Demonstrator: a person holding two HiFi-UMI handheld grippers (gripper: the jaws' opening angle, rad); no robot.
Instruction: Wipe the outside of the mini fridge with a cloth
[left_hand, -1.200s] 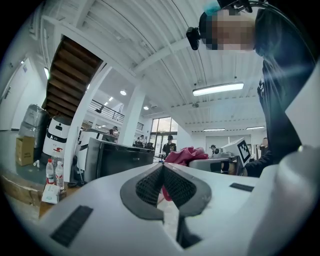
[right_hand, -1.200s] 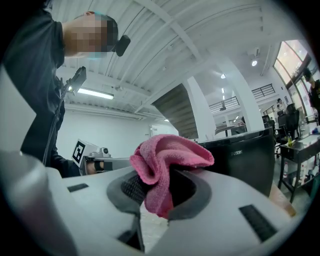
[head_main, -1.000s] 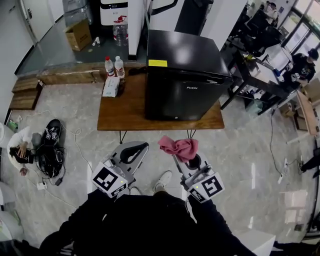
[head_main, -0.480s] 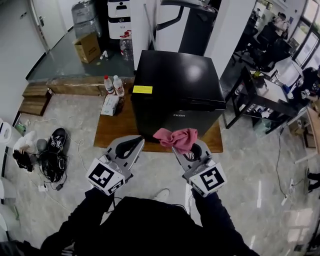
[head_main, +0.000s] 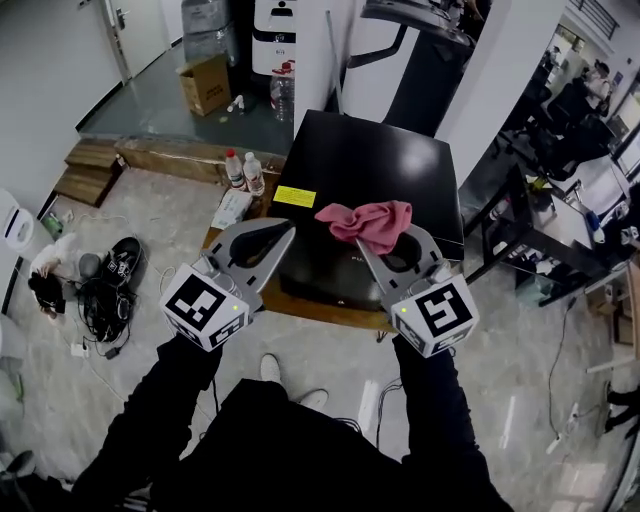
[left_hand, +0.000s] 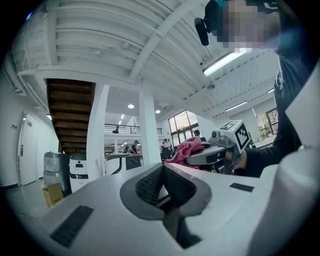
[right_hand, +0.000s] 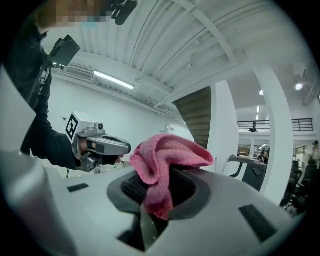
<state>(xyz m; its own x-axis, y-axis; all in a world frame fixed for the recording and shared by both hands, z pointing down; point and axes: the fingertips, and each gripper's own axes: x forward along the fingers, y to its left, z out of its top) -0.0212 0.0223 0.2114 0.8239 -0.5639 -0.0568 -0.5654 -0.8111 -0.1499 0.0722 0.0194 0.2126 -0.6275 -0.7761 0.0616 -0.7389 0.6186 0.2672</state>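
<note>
The right gripper (head_main: 384, 243) is pinching a crumpled pink terry cloth (head_main: 366, 222) over the boxy, glossy black mini fridge (head_main: 380, 160) sitting on a wooden table (head_main: 310, 308). The left gripper (head_main: 268, 238) is hovering alongside, its jaws pressed together on nothing.

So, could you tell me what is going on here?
A person stands at a black mini fridge on a wooden table, a gripper in each hand. The right gripper is shut on a pink cloth, held up over the fridge's front edge. The left gripper is shut on nothing, alongside. No wiping contact shows yet.
</note>
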